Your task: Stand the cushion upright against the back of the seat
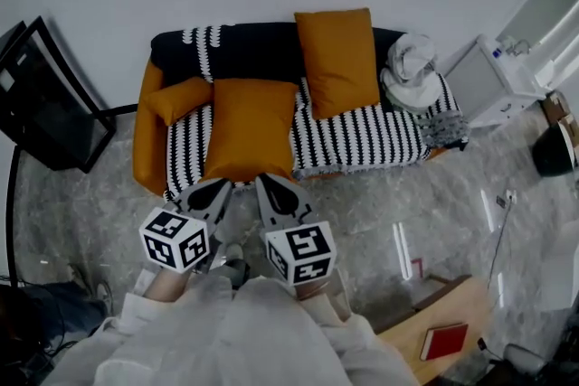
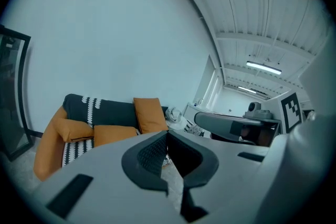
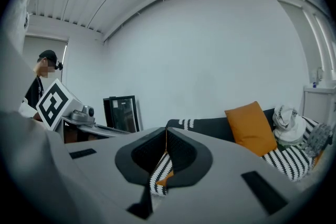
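A large orange cushion (image 1: pixel 249 127) lies flat on the striped seat of the sofa (image 1: pixel 362 136); it also shows in the left gripper view (image 2: pixel 113 134). A second orange cushion (image 1: pixel 336 59) stands upright against the dark backrest (image 2: pixel 149 114) (image 3: pixel 252 127). A small orange cushion (image 1: pixel 179 98) leans by the left armrest. My left gripper (image 1: pixel 220 187) (image 2: pixel 167 134) and right gripper (image 1: pixel 264 183) (image 3: pixel 166 140) hover side by side just in front of the sofa's front edge, near the flat cushion's near end. Both are shut with nothing held.
A white bundle of cloth (image 1: pixel 412 68) sits on the sofa's right end, with a white box-like unit (image 1: pixel 488 81) beside it. A black framed cabinet (image 1: pixel 45 95) stands at the left. A wooden table carrying a red book (image 1: pixel 445 341) is at my lower right. A person (image 3: pixel 42 81) stands far off.
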Motion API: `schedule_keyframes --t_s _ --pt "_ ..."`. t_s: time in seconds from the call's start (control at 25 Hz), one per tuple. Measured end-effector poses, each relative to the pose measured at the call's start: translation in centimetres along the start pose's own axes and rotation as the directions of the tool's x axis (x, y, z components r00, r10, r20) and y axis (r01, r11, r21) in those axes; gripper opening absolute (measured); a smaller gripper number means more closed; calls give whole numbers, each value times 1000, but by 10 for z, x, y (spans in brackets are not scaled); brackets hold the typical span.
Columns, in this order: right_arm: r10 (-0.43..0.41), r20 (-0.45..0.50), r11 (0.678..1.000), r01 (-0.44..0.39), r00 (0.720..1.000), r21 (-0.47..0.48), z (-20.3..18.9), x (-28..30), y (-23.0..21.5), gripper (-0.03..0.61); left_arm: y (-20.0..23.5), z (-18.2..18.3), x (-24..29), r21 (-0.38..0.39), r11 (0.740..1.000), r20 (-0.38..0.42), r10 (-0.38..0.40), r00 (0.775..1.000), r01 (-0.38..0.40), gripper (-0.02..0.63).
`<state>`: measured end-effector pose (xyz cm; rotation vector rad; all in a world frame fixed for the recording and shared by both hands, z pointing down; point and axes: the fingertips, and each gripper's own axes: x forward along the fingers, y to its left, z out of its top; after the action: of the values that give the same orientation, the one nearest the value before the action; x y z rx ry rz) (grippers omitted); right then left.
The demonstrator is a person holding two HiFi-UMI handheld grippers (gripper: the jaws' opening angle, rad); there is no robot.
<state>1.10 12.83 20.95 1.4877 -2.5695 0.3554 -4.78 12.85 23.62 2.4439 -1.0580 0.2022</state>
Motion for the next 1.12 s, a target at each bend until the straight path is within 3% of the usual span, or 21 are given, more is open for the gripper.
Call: schedule_keyframes --t_s 0.64,1.12 --pt "-114 23 993 113 993 17 17 54 -15 14 44 32 29 46 994 -20 -98 995 99 8" --pt "-141 -23 990 141 990 24 11 72 -17 14 60 32 36 11 991 -47 -136 990 136 8"
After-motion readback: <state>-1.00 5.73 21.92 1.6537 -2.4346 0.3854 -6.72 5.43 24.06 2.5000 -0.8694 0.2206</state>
